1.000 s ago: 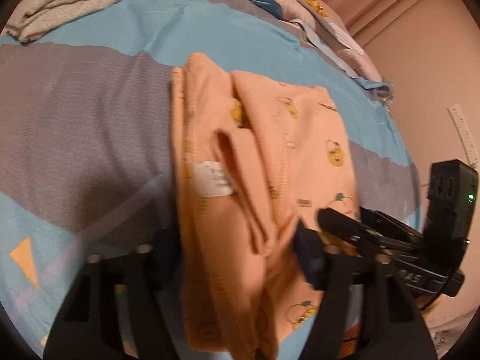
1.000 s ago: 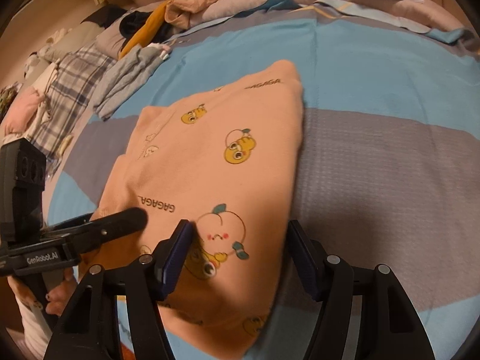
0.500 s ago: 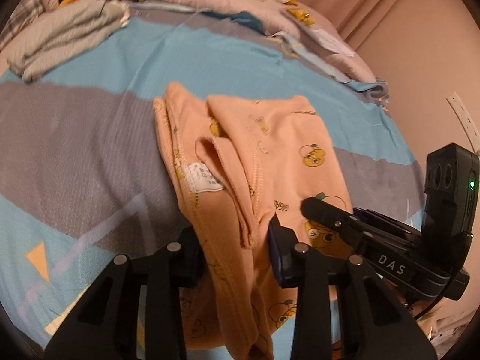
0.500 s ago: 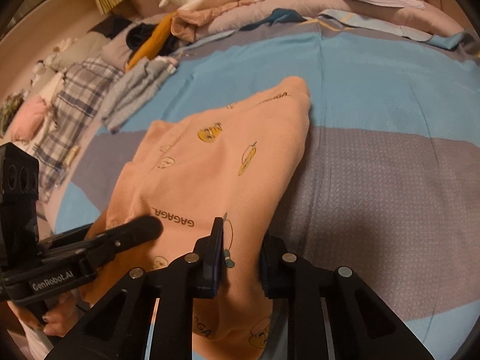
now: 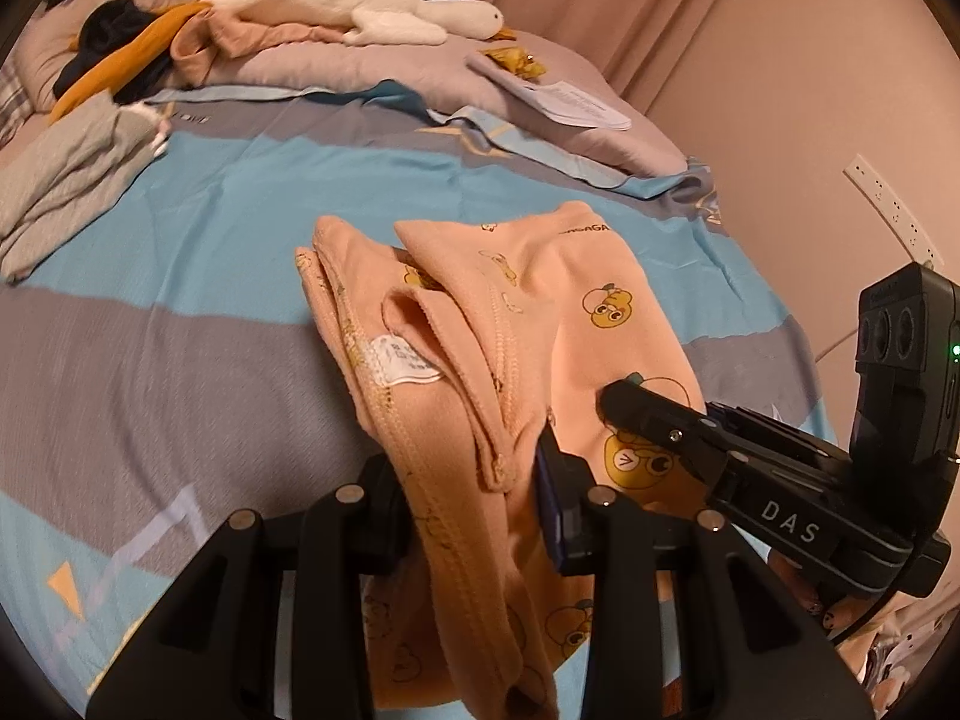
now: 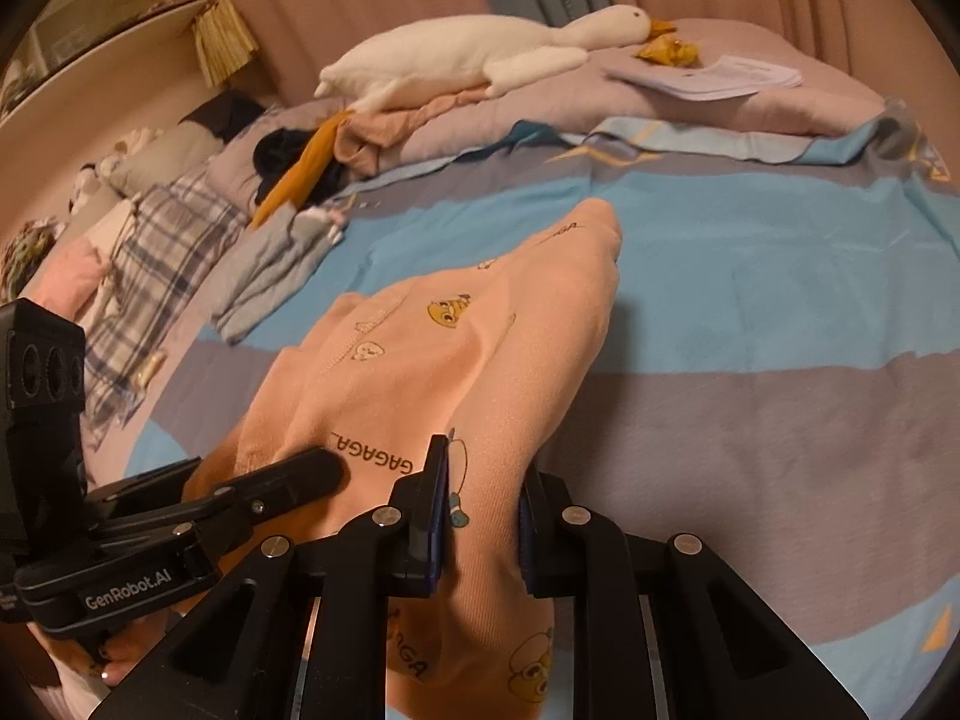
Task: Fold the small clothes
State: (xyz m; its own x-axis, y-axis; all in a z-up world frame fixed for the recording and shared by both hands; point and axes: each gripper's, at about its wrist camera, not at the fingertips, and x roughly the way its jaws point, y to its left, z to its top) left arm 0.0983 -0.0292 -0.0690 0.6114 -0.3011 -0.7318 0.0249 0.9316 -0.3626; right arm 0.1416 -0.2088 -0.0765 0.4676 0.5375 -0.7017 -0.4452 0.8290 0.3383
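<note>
Garment: peach printed garment (image 5: 576,324) fills the centre of both views, its far end on the striped bedsheet (image 5: 180,312), its near hem raised off it.
Left gripper (image 5: 474,480): I have it clamped on the hem's seam side, by the white label (image 5: 402,363).
Right gripper (image 6: 480,510): pinching the other hem corner, fabric bunched between its pads.
Reason: two corner grips keep the hem taut, so I judge it can be carried over evenly.
Background: plush goose (image 6: 480,54) and the loose clothes pile (image 6: 180,252) sit upper left, well apart from the fold.
</note>
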